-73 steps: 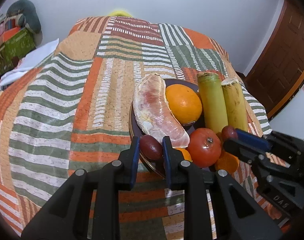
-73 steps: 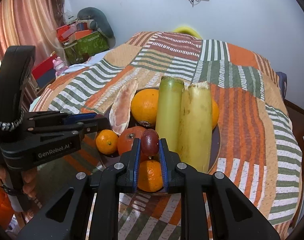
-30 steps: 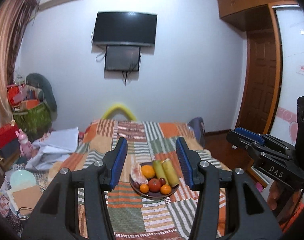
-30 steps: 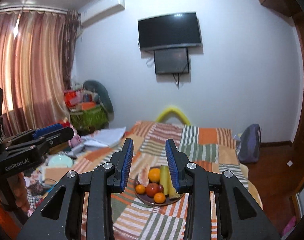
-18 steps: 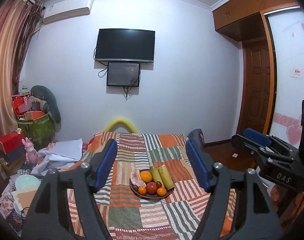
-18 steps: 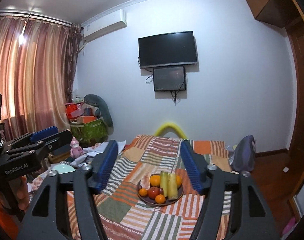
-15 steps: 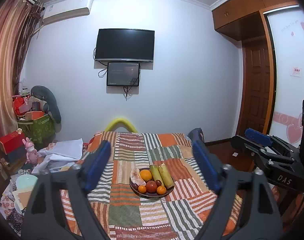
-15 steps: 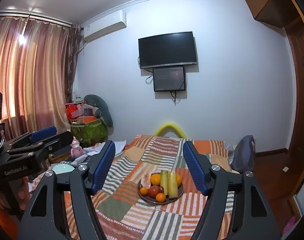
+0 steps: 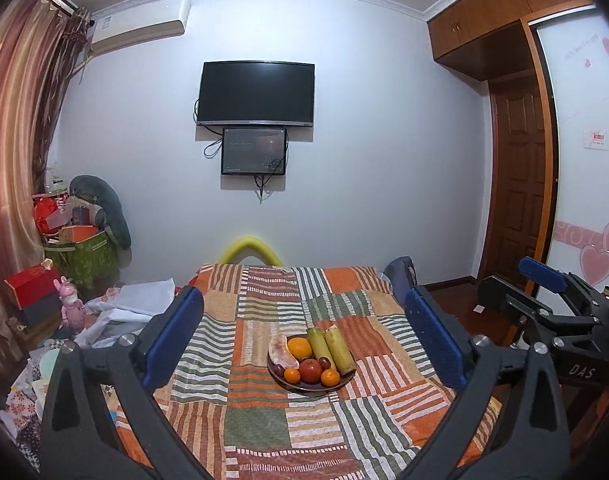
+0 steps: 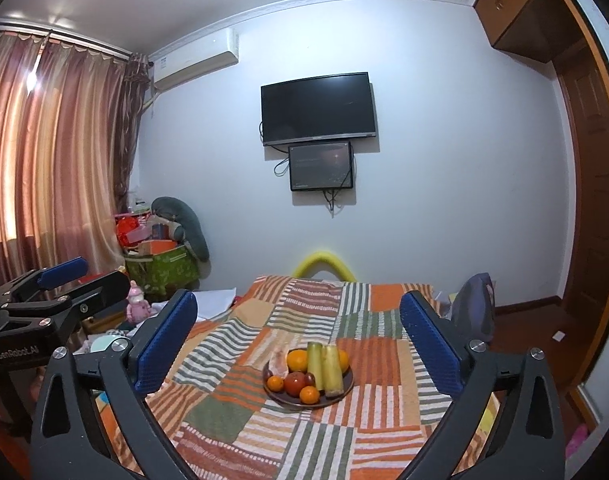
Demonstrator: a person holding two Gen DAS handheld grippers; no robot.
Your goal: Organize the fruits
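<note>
Both wrist cameras look from well back of the fruit plate [image 9: 281, 376] [image 10: 275, 396], facing the wall-mounted TV [image 9: 257, 93] [image 10: 318, 108] beyond it. The left view sits left of the right one, almost square to the TV; the right view angles leftward. They share plate, patchwork cloth [image 9: 260, 412] [image 10: 240, 416], TV and curtain [image 9: 12, 168] [image 10: 52, 160].

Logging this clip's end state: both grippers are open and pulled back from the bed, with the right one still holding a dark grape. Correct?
Not quite. The right gripper holds nothing: the right wrist view shows its jaws wide apart, with the plate of fruit far beyond them. The rest stands.
</note>
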